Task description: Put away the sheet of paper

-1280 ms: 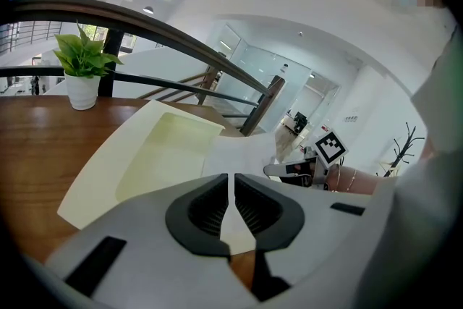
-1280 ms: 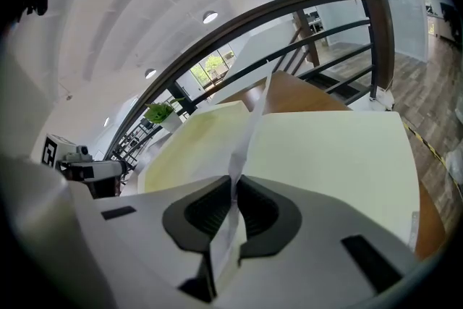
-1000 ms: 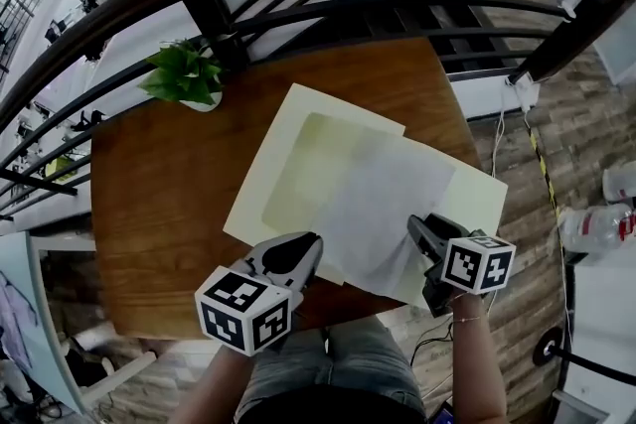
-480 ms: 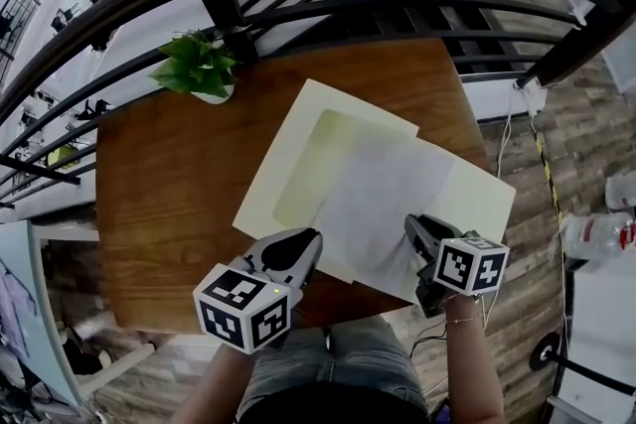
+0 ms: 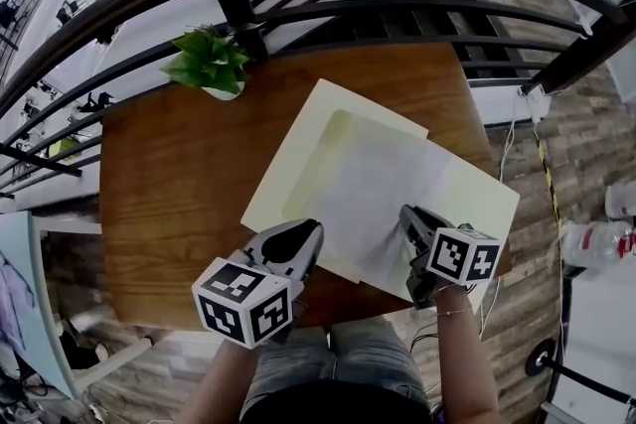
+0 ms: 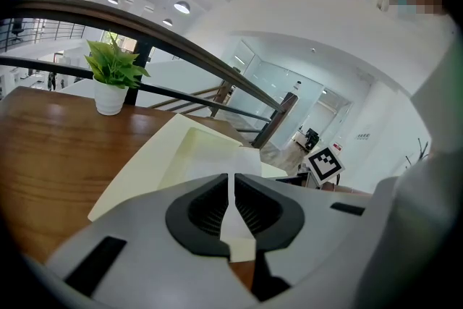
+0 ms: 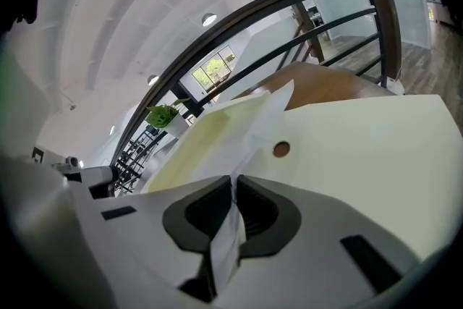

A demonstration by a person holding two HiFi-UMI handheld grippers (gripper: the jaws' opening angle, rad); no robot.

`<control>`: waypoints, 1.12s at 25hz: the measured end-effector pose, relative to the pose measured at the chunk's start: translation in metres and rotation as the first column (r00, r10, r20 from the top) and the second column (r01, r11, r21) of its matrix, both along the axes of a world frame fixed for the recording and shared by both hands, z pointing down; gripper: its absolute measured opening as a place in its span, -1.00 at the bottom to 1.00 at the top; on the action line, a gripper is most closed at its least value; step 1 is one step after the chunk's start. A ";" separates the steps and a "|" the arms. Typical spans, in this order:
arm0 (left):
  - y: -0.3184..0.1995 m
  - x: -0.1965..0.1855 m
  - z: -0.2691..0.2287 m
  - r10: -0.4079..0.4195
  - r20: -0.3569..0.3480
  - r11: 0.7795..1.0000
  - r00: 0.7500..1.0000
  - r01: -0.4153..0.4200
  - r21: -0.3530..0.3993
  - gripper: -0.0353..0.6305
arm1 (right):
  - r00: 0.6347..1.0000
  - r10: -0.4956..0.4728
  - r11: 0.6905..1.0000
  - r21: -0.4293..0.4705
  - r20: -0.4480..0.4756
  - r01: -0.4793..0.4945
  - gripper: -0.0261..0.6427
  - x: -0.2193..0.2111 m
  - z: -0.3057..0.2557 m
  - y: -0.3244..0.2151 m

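1. Right gripper view: right gripper (image 7: pixel 233 188) just pinched shut on the edge of the sheet of paper (image 5: pixel 383 194).
2. Left gripper (image 6: pixel 231 184) grips it too.
3. It's lying on the cream envelope (image 5: pixel 298 149), probably ready to lift.

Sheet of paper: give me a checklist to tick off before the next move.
1. Fingers of the left gripper shut on the near edge of the sheet of paper: ok.
2. Fingers of the right gripper, which have just been closing, press on that same edge: ok.
3. Sheet lies over the open folder: ok.
4. Sheet's far edge already started into a pocket of the folder: cannot tell.
5. Potted plant stands apart from the folder, at the far corner of the table: ok.
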State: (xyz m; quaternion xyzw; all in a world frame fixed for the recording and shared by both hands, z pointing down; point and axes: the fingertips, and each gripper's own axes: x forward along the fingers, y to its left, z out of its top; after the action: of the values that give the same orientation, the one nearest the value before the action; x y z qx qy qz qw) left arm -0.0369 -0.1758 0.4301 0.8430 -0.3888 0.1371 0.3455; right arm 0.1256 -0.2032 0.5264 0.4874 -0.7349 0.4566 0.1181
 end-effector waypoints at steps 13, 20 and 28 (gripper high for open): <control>0.002 -0.009 0.002 -0.041 -0.010 0.999 0.999 0.041 -0.008 -0.78 | 0.998 -0.037 0.999 0.021 0.040 0.037 -0.80 -0.029 0.000 -0.018; -0.001 -0.013 -0.001 -0.058 -0.025 0.998 0.998 0.058 -0.008 -0.78 | 0.998 -0.026 1.000 -0.005 0.059 0.027 -0.80 -0.041 0.006 -0.026; -0.005 -0.017 -0.002 -0.081 -0.044 0.996 0.996 0.079 -0.026 -0.78 | 0.998 -0.024 1.000 -0.016 0.066 0.025 -0.80 -0.053 0.007 -0.037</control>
State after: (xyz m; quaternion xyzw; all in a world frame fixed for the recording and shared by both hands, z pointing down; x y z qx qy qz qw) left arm -0.0541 -0.1810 0.4278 0.8254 -0.4127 0.1089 0.3696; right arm 0.0729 -0.2399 0.5337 0.4621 -0.7404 0.4770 0.1034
